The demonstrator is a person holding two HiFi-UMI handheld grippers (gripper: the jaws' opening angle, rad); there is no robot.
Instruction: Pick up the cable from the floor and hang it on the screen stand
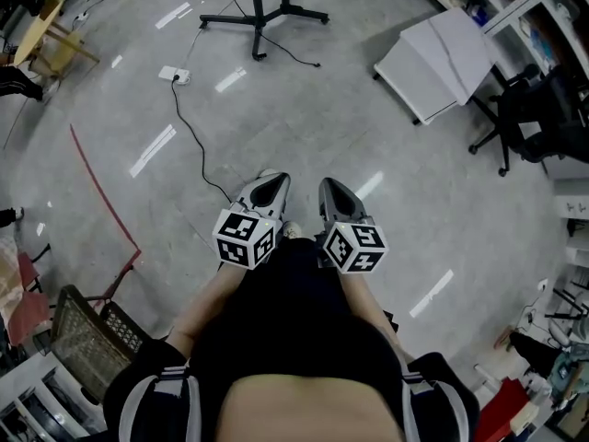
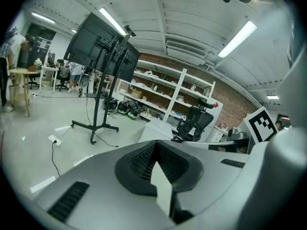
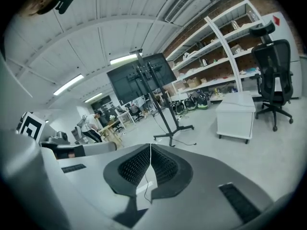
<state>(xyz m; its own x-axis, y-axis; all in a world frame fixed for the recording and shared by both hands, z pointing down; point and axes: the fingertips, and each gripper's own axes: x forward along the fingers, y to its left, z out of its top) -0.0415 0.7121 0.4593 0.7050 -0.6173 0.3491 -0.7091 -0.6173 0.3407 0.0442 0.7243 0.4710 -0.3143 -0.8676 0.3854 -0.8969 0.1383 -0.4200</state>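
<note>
A thin black cable (image 1: pixel 189 127) runs across the grey floor from a white power strip (image 1: pixel 175 75) toward my feet. The screen stand (image 1: pixel 262 12) shows its black legged base at the top of the head view. In the left gripper view the stand (image 2: pixel 98 111) carries a dark screen (image 2: pixel 96 47), with the power strip (image 2: pixel 54 140) and cable (image 2: pixel 53 161) on the floor before it. The right gripper view shows the stand (image 3: pixel 160 111) farther off. My left gripper (image 1: pixel 273 180) and right gripper (image 1: pixel 329 184) are held side by side at waist height, both shut and with nothing in them.
A white cabinet (image 1: pixel 442 58) and a black office chair (image 1: pixel 525 118) stand at the right. A red line (image 1: pixel 101 191) crosses the floor at the left, near a wire basket (image 1: pixel 87 339). Shelves (image 2: pixel 163 87) line the far wall. People stand far off by a table (image 2: pixel 19 73).
</note>
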